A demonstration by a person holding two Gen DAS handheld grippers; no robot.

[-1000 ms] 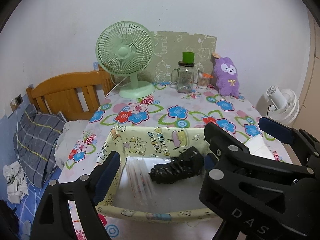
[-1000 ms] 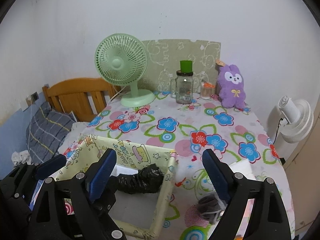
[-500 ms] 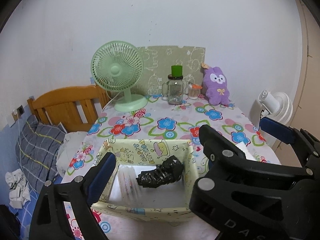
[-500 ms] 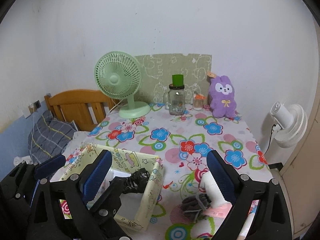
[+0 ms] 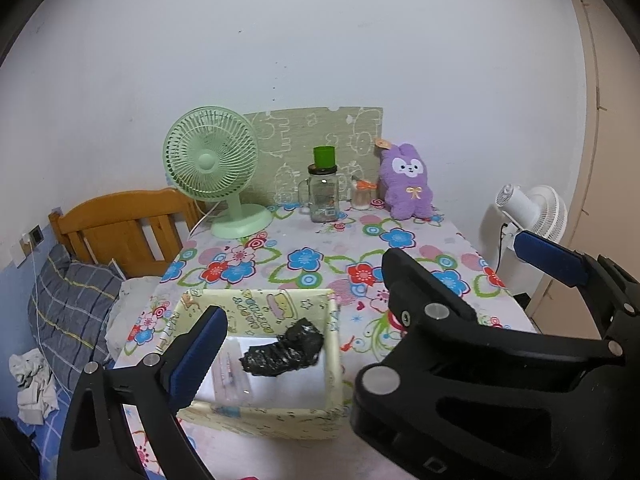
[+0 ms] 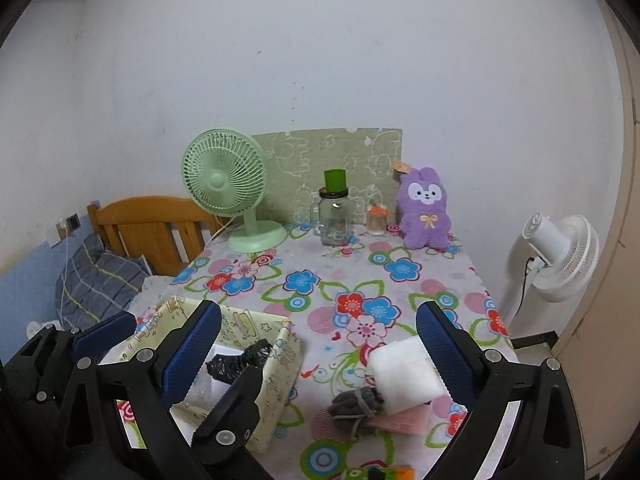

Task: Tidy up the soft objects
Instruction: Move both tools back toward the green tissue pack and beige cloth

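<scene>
One yellow fabric box (image 5: 256, 360) with printed cartoons sits ahead of the left gripper (image 5: 360, 308), whose jaws stand wide apart with nothing between them. One crumpled black bag (image 5: 282, 354), shiny and wrinkled, lies inside the box on its white floor, beside a clear plastic packet (image 5: 230, 372).

The right gripper (image 6: 318, 328) also has its jaws spread wide, holding nothing. Between its blue, ridged pads (image 6: 444, 354) lie three soft things, touching one another: one white foam-like block (image 6: 406, 374), one grey knitted bundle (image 6: 356, 404) and one flat pink piece (image 6: 404, 420) under them. The box lies toward that gripper's left jaw.

The surface (image 6: 320, 280) carries a cloth printed with red, blue and pink flowers. At its far edge stand one green desk fan (image 6: 226, 188), one glass jar (image 6: 335, 220) with a green cup on its lid, one small orange-topped jar (image 6: 377, 220) and one purple plush rabbit (image 6: 425, 210), before a green patterned board on a white wall. One white fan (image 6: 556, 256) stands off the right edge; a wooden bed (image 6: 156, 228) with a checked pillow lies left.
</scene>
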